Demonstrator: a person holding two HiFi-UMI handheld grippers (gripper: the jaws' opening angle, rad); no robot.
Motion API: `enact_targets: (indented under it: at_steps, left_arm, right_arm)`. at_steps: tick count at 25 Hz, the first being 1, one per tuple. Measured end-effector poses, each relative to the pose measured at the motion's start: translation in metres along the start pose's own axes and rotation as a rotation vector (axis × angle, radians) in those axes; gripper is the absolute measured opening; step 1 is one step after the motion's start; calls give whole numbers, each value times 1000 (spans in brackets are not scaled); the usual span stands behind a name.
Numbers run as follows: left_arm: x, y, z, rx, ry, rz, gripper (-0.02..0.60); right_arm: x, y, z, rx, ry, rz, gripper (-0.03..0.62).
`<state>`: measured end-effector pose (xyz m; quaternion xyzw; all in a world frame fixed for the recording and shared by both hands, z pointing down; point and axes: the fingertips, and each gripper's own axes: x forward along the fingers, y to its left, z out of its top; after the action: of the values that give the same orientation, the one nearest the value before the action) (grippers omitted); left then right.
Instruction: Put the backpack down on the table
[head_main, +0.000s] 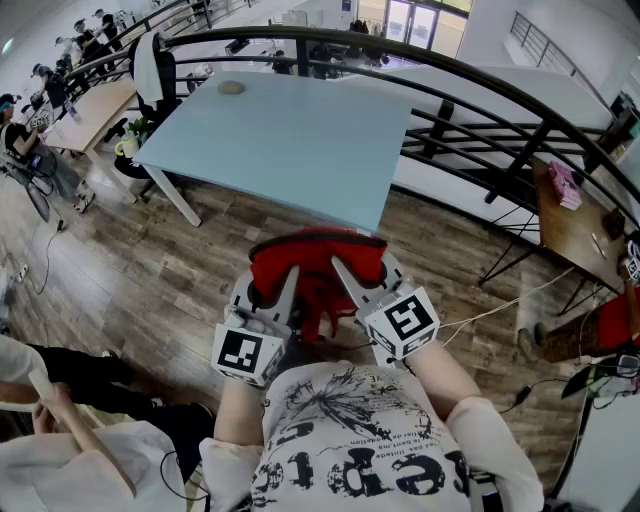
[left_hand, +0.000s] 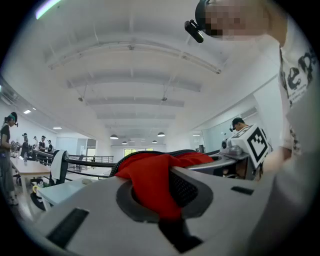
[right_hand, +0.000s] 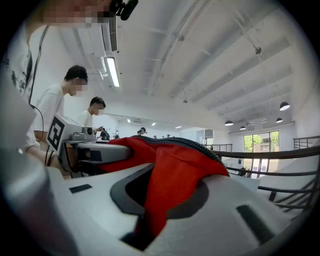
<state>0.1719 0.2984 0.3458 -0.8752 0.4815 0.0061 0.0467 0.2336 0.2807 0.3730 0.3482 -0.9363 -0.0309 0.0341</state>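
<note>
The red fabric backpack with its black ribbed edging (head_main: 318, 262) hung in front of the person's chest, held up between the two tools and above the brown wood-plank floor (head_main: 150, 270), not yet over any surface. The left gripper (head_main: 287, 290) had its jaws drawn nearly together on a fold of the red cloth at the bag's left side; its own view showed the fabric (left_hand: 150, 175) bunched into the dark pads and pinched there. The right gripper (head_main: 348, 282) was likewise almost closed on a fold at the bag's right side, with red cloth (right_hand: 175, 170) spilling down through its jaws. Both tools pointed level and forward, side by side, each with its marker cube toward the person, so the bag's width ran crosswise between them and neither hand was nearer the goal. The pale blue rectangular table (head_main: 290, 140) lay straight ahead and beyond the backpack; in the head view its near edge (head_main: 270, 205) sat just past the bag's top, and its top stretched away toward the black curved railing (head_main: 450, 70). The coming move looked to be a carry forward with both hands together until the bag was over the tabletop, then a lowering onto it. One small round thing (head_main: 231, 87) lay near the table's far edge, well apart from the near side, where the top was bare.
</note>
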Motion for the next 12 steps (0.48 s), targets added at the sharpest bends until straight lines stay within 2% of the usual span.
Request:
enact_targets:
  at_steps: [7, 12]
  left_arm:
    - [14, 21, -2, -9, 14, -3, 37]
    - [17, 48, -19, -17, 53, -17, 37]
  right_arm:
    - [23, -11, 1, -5, 11, -7, 40]
    - [54, -13, -3, 16, 18, -7, 40]
